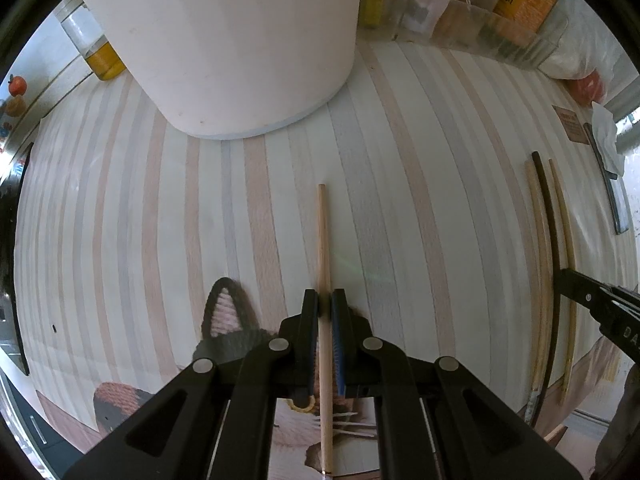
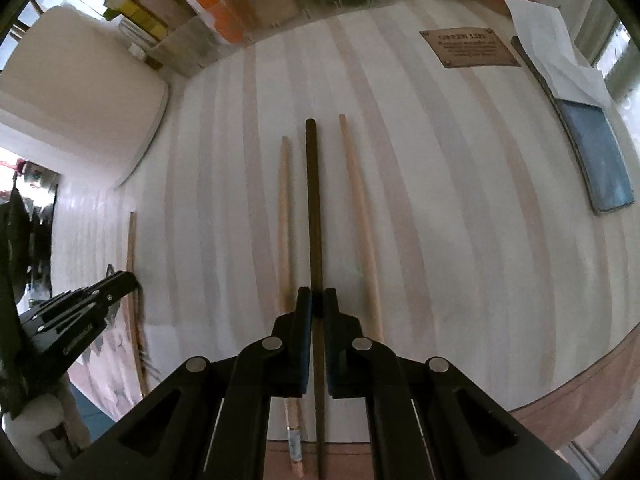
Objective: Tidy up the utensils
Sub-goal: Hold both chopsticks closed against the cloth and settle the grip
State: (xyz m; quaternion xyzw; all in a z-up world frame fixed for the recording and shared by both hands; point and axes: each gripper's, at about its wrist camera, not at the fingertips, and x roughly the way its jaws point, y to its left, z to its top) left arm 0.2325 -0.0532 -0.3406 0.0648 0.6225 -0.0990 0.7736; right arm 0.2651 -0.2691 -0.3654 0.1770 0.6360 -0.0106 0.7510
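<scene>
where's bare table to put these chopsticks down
Bare striped table lies between the left chopstick and the group of three. Also right of the trio, before the blue pad. Crowded along the boxes behind.

So on the striped table (image 2: 460, 208) there's a row of three chopsticks side by side: the dark chopstick (image 2: 314, 208) in the middle, one wooden chopstick (image 2: 284, 216) to its left, another (image 2: 360, 216) to its right. A fourth chopstick (image 1: 323, 240) lies well apart to the left. The big white container (image 1: 240, 40) sits behind that one, with the clear organizer (image 2: 256, 12) along the back edge.
</scene>
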